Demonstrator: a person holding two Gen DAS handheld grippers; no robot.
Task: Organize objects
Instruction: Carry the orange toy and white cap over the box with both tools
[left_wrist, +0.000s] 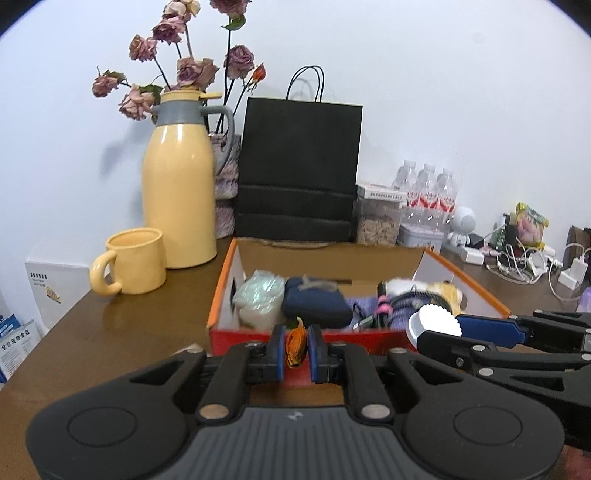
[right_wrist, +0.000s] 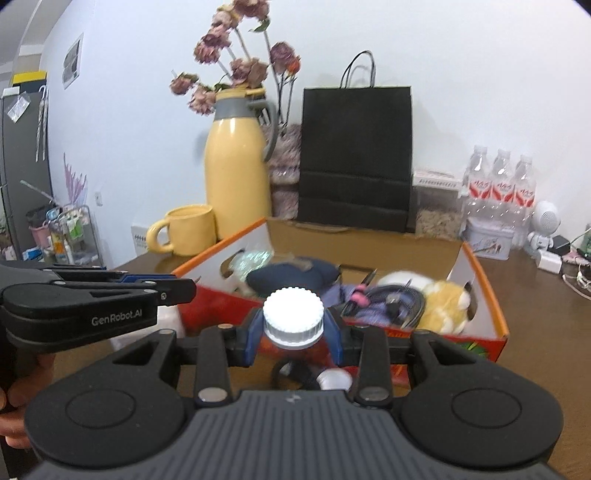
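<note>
Plainly, a small orange packet is pinched between the nearly closed jaws of the left gripper, just in front of the near wall of the cardboard box. A white-capped bottle is clasped by its neck in the right gripper, whose blue pads are pressed against either side below the ribbed cap; it is likewise held just in front of the box's near wall, to the right of the packet.

Inside the box, a pale green pouch is seen at the left end, a dark blue pouch beside it, purple cloth with a pink clip toward the middle, and a yellow and white plush toy at the right end.

Behind the box, a black paper bag is stood against the wall. To the box's rear left, a yellow thermos jug and a yellow mug are set on the brown table, with dried roses behind the jug. To the rear right, water bottles are grouped near the wall.
</note>
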